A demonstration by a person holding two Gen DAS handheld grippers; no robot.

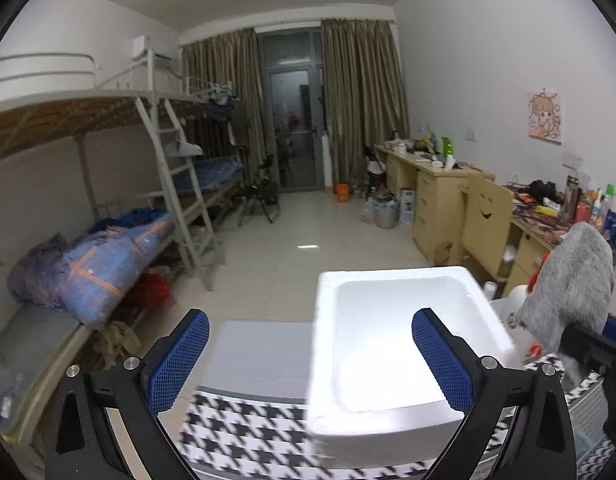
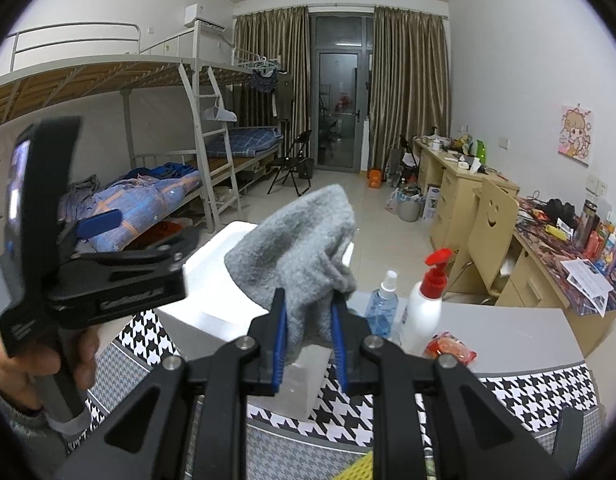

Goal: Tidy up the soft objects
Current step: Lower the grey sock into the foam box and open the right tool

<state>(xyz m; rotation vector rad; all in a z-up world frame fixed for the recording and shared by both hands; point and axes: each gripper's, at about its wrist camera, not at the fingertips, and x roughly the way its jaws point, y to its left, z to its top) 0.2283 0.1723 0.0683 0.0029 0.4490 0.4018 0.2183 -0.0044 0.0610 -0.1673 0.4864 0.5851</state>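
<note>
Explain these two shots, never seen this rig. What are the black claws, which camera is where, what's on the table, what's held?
No robot here: a person holds a two-finger gripper in each hand, and each has a fisheye camera looking along its fingers.

The left wrist view shows the left gripper open, over a white foam box that looks empty.

The right wrist view shows the right gripper shut on a grey fuzzy cloth, lifted beside that box.

The table has a houndstooth cloth. On it stand a small spray bottle and a white pump bottle, with a red packet beside them.
</note>
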